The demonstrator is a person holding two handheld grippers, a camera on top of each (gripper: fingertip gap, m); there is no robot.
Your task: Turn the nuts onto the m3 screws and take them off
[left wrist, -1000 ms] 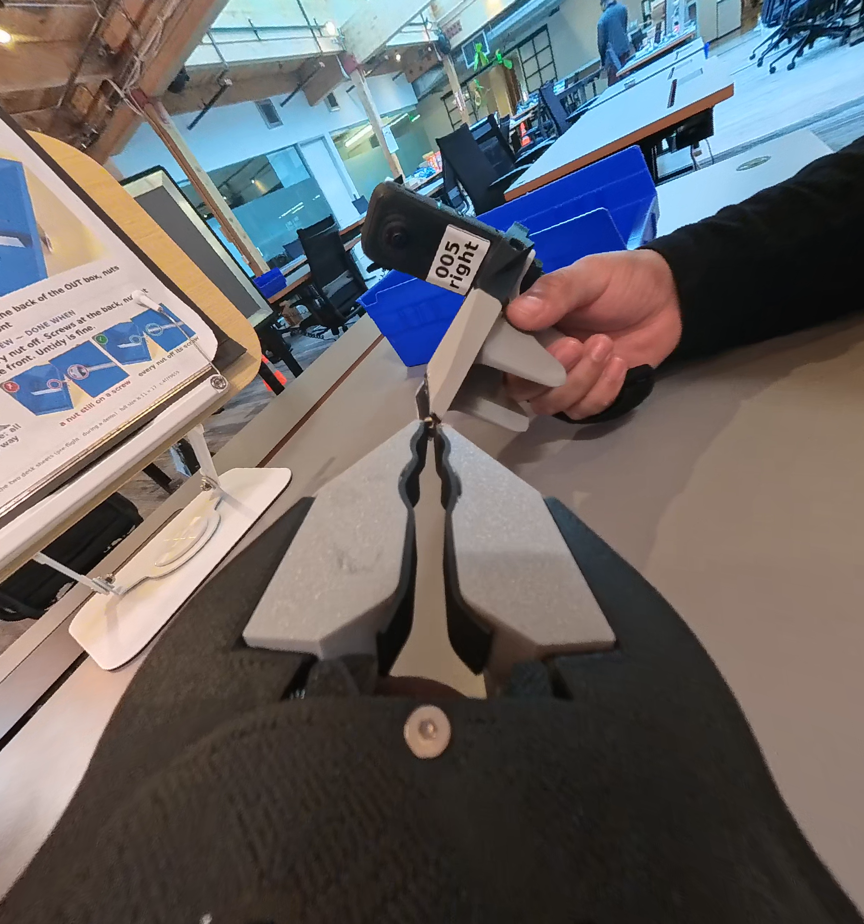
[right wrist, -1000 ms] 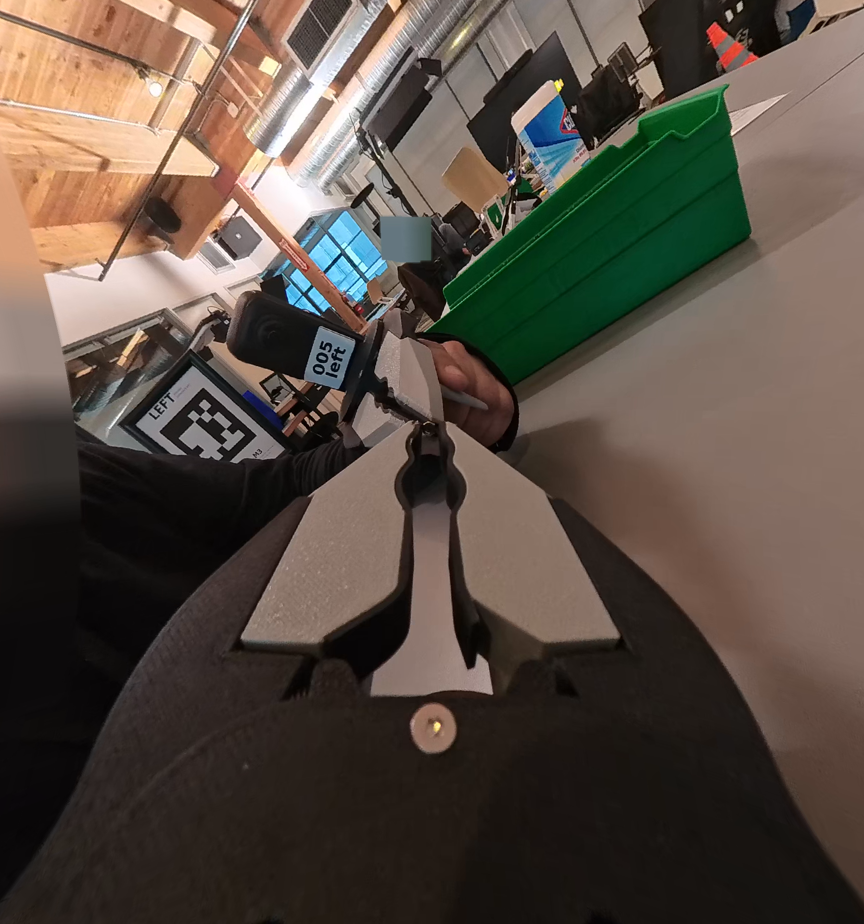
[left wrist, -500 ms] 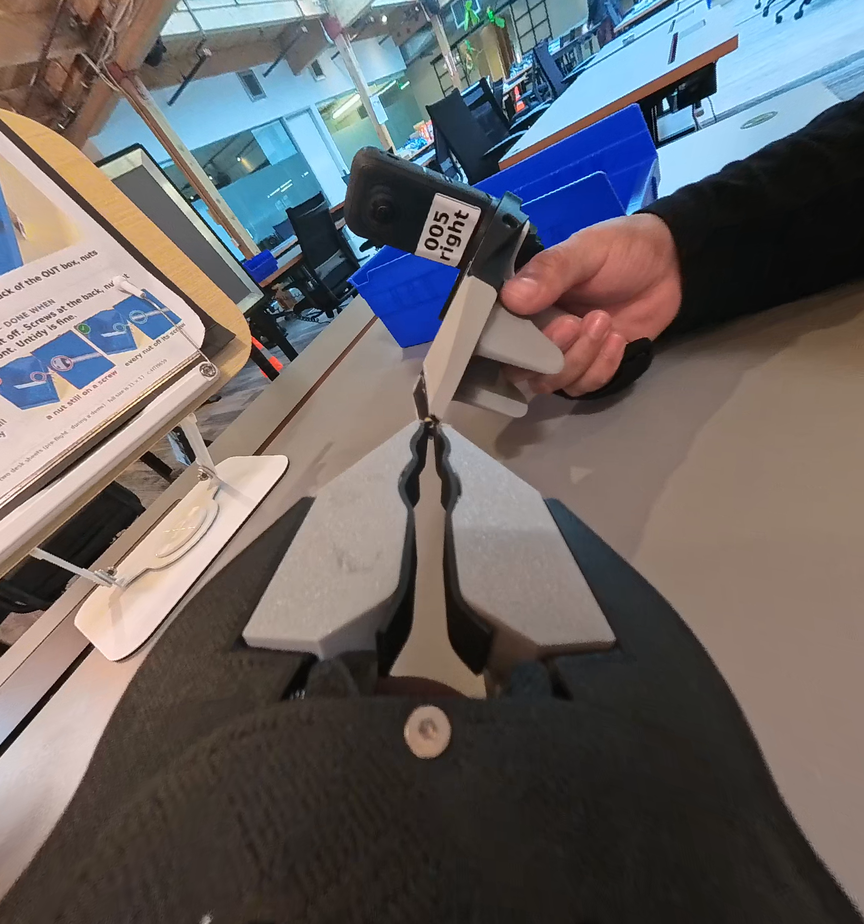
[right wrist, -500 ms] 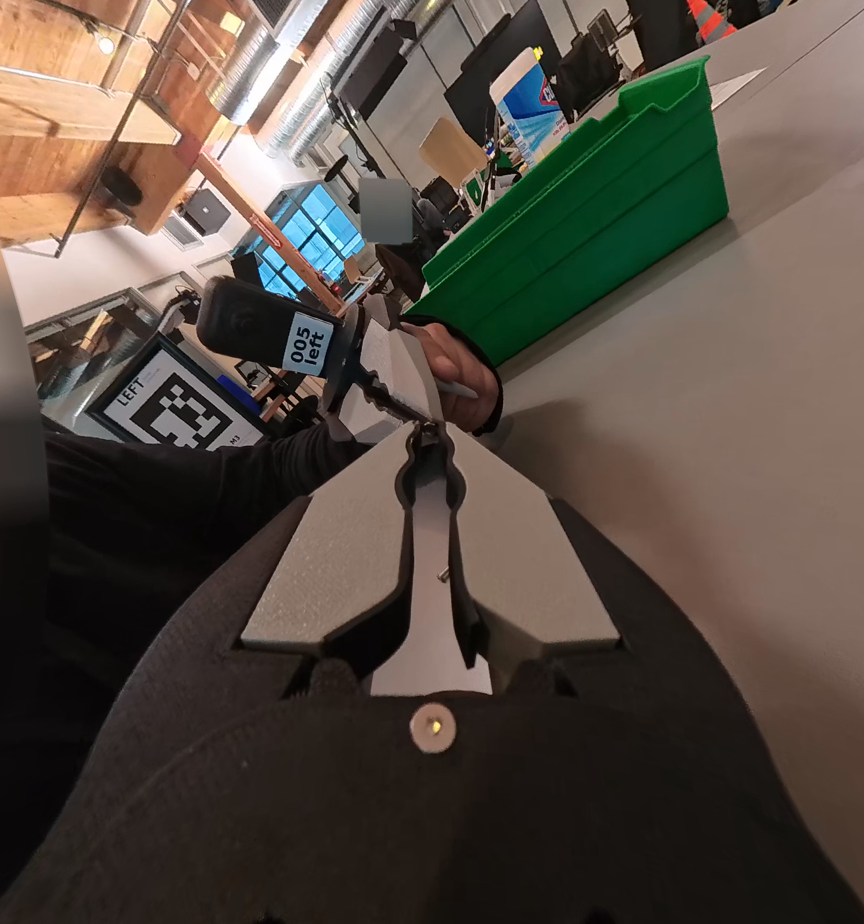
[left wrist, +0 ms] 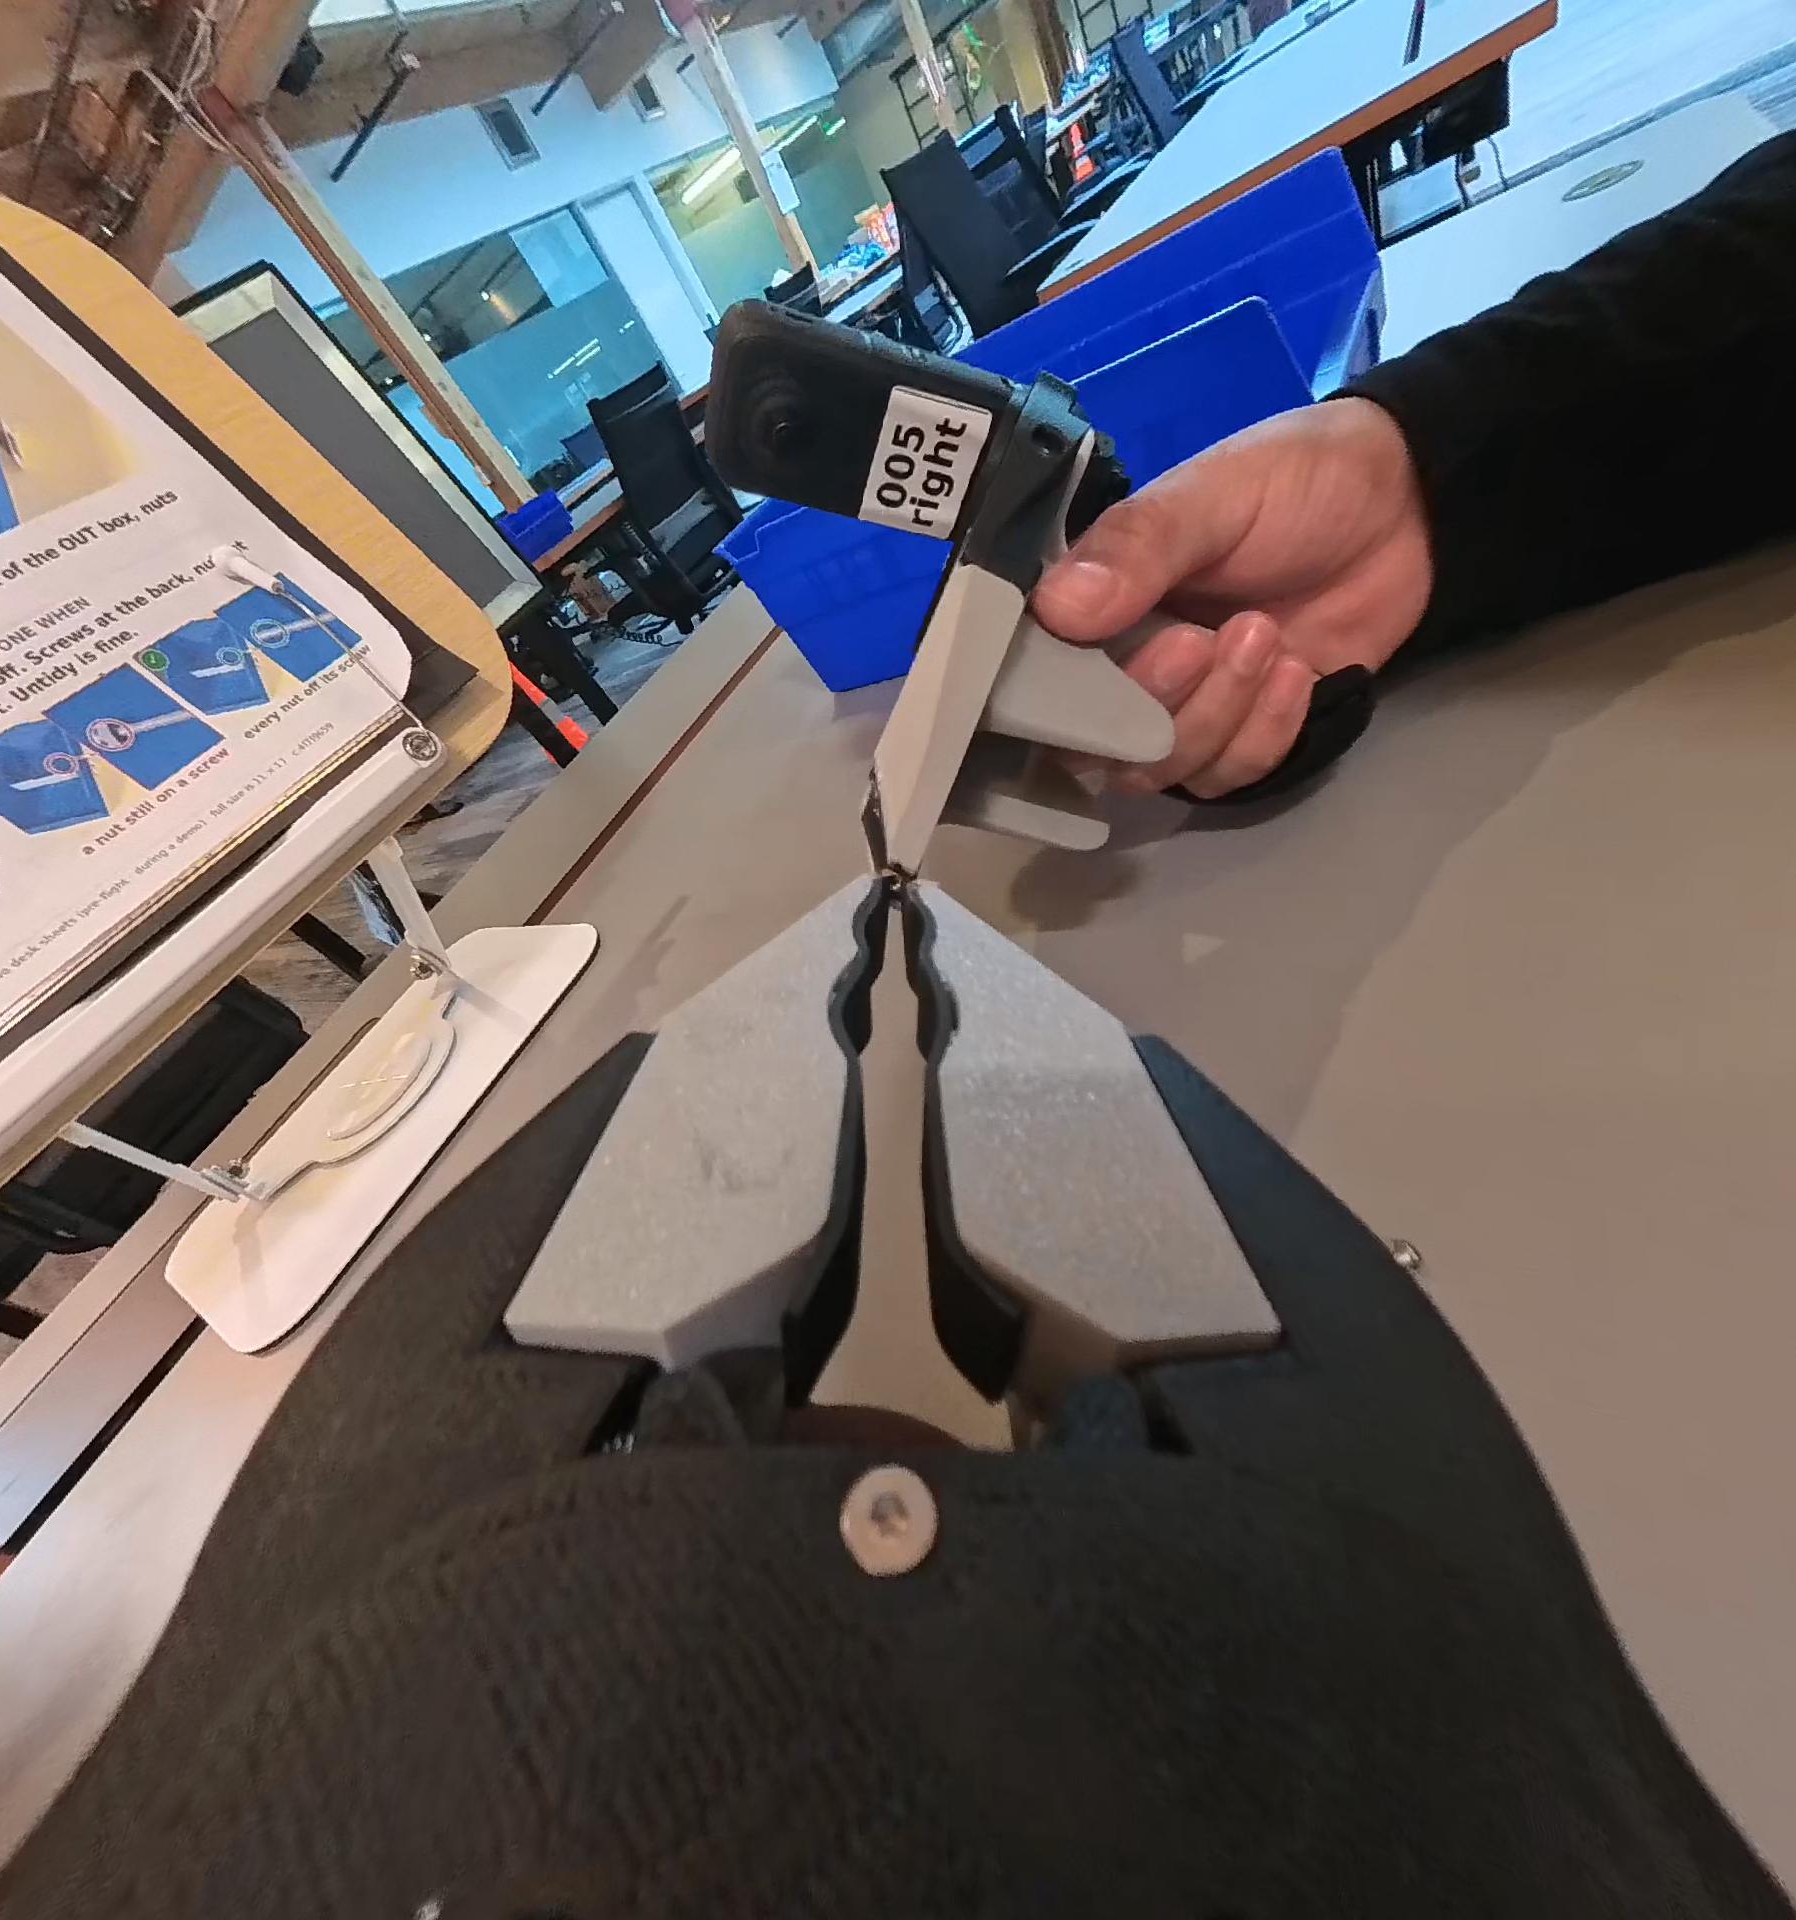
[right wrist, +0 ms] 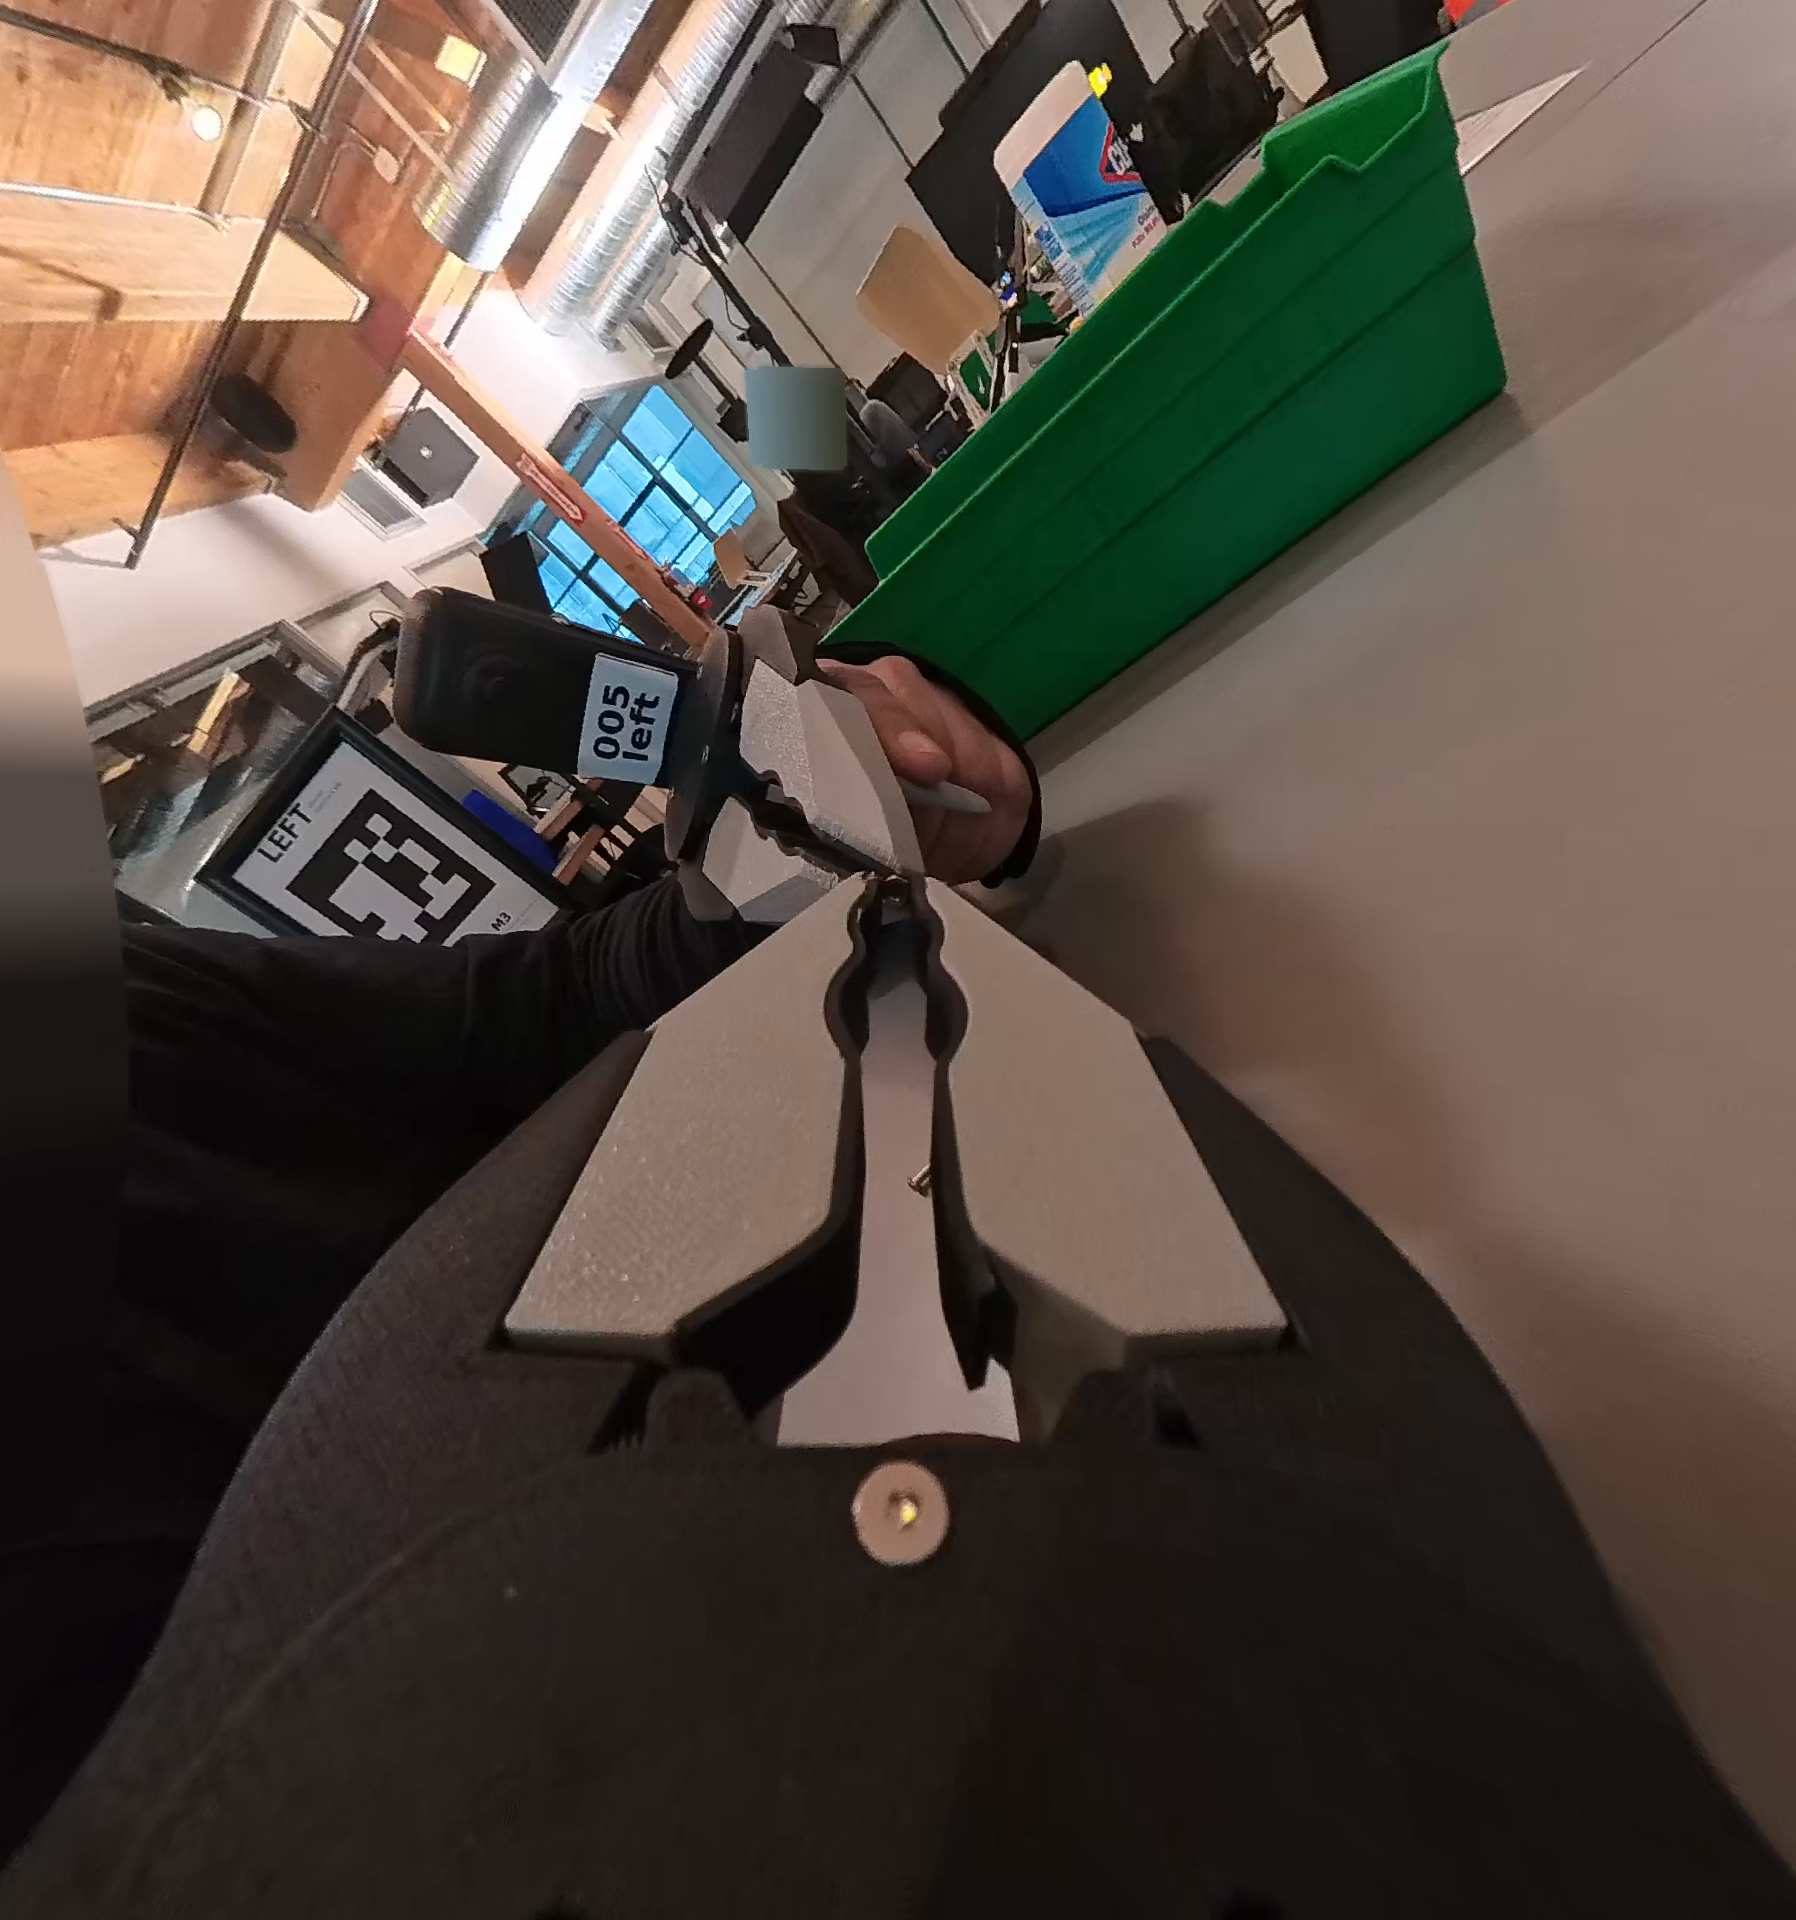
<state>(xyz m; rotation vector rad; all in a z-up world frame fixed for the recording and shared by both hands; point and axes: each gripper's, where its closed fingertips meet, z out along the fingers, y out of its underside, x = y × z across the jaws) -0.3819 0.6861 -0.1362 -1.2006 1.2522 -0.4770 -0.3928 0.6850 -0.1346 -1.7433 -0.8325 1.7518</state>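
Note:
My left gripper [left wrist: 891,894] and my right gripper [right wrist: 889,891] meet tip to tip a little above the grey table [left wrist: 1496,1039]. Both are shut on a tiny dark metal piece [left wrist: 894,871], the screw with its nut; I cannot tell which gripper has which part. In the left wrist view the right gripper [left wrist: 886,854] comes down from above, held by a hand [left wrist: 1237,582]. In the right wrist view the left gripper [right wrist: 866,868] comes in from the upper left. A small loose screw [right wrist: 918,1177] lies on the table below my right fingers.
A blue bin [left wrist: 1133,416] stands behind the right gripper. A green bin [right wrist: 1185,499] stands behind the left gripper. An instruction sheet on a stand [left wrist: 146,675] with a white base [left wrist: 385,1122] is at the left. Another small metal part [left wrist: 1403,1252] lies on the table.
Both grippers stay shut and tip to tip. They have tilted and shifted slightly together. The loose screw on the table has come into sight between my right fingers.

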